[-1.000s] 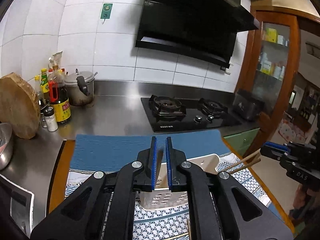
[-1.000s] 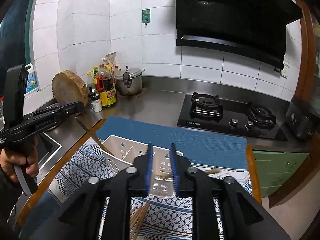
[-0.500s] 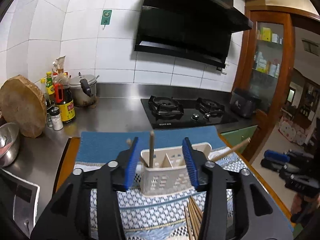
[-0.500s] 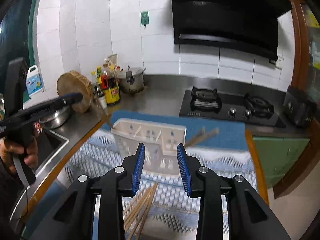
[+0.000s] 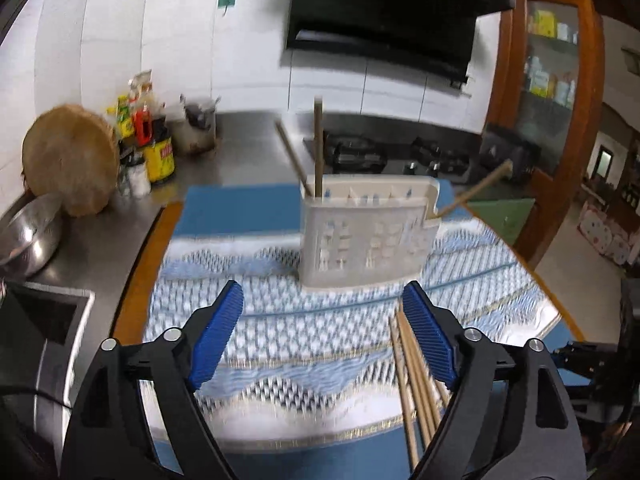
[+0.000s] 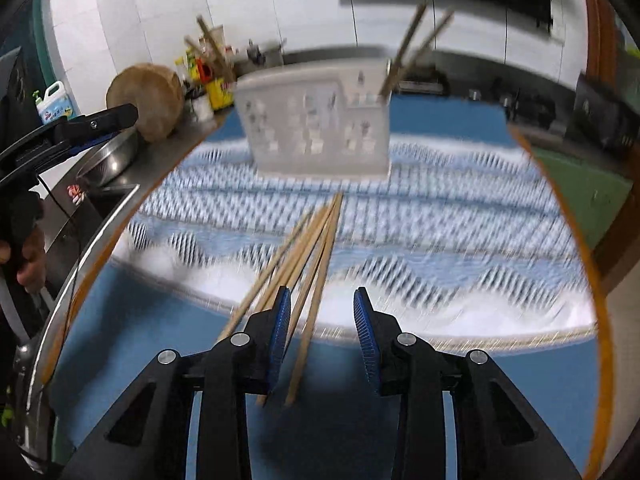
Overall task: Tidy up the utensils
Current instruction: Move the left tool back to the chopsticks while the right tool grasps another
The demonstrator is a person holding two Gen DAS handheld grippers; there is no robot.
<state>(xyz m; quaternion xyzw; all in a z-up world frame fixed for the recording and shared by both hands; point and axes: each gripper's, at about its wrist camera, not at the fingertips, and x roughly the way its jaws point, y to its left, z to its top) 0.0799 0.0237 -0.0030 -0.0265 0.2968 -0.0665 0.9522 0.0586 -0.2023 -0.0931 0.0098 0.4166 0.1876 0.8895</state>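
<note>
Patterned woven cloth [image 6: 440,216], slim wooden chopsticks [image 6: 316,240]

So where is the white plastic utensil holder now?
The white plastic utensil holder stands upright on the patterned blue-and-white cloth, beyond the loose wooden chopsticks, in front of the black gas stove.

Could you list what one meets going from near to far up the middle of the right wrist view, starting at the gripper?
right gripper, jaws closing with nothing pressed between them → loose chopsticks on the patterned mat → white utensil holder with chopsticks standing in it → steel counter → tiled wall.
</note>
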